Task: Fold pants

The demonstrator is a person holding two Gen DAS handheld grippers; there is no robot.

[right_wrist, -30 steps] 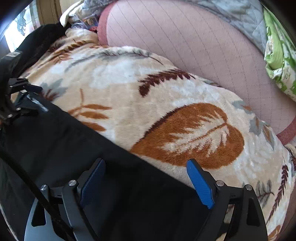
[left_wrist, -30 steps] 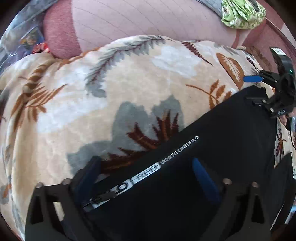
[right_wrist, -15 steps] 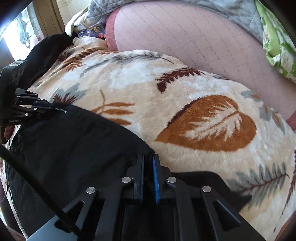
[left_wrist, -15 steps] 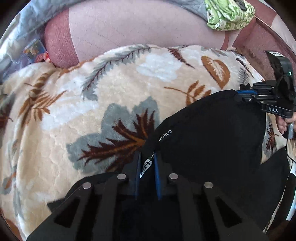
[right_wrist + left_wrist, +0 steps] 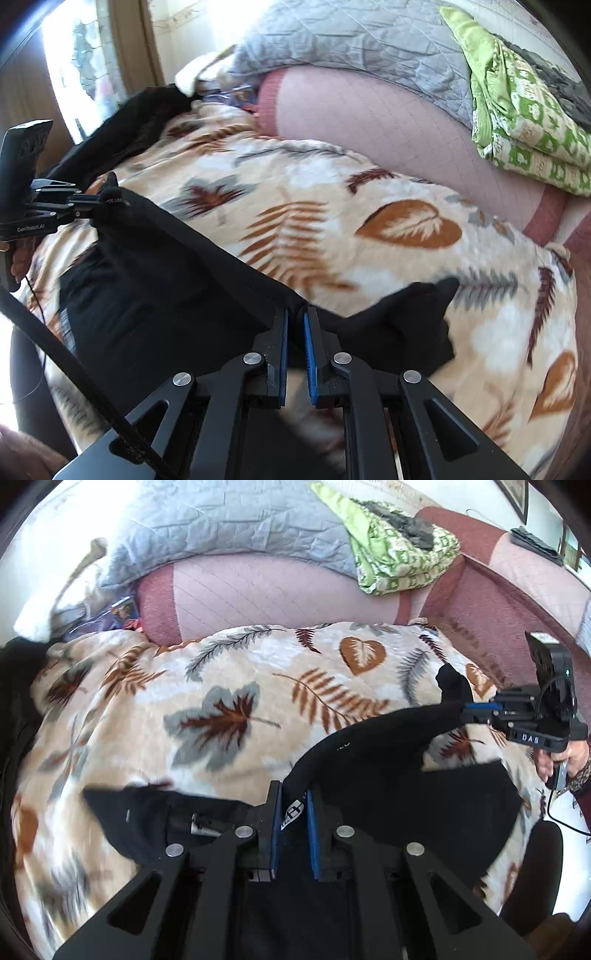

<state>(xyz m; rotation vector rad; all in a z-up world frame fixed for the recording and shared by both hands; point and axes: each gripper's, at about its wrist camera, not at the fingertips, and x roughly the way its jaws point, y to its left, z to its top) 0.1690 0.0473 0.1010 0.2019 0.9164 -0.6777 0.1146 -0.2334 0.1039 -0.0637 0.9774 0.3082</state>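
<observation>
The black pants (image 5: pixel 388 760) hang stretched between my two grippers above a leaf-patterned blanket (image 5: pixel 229 709). My left gripper (image 5: pixel 293 797) is shut on the waistband edge with white lettering. My right gripper (image 5: pixel 295 321) is shut on the other corner of the same edge; a loose black flap (image 5: pixel 406 317) droops to its right. In the left wrist view the right gripper (image 5: pixel 469 709) shows at the far right pinching the cloth. In the right wrist view the left gripper (image 5: pixel 88 206) shows at the far left holding the pants (image 5: pixel 166 280).
A pink quilted sofa back (image 5: pixel 266 590) rises behind the blanket, with a grey quilt (image 5: pixel 229 520) and a green patterned cloth (image 5: pixel 399 554) on top. A dark garment (image 5: pixel 122 136) lies at the blanket's left end. A cable (image 5: pixel 74 365) crosses the right wrist view.
Both grippers went from open to shut on the pants' edge, then lifted it off the blanket. The cloth now hangs taut between them and more of the sofa shows.
</observation>
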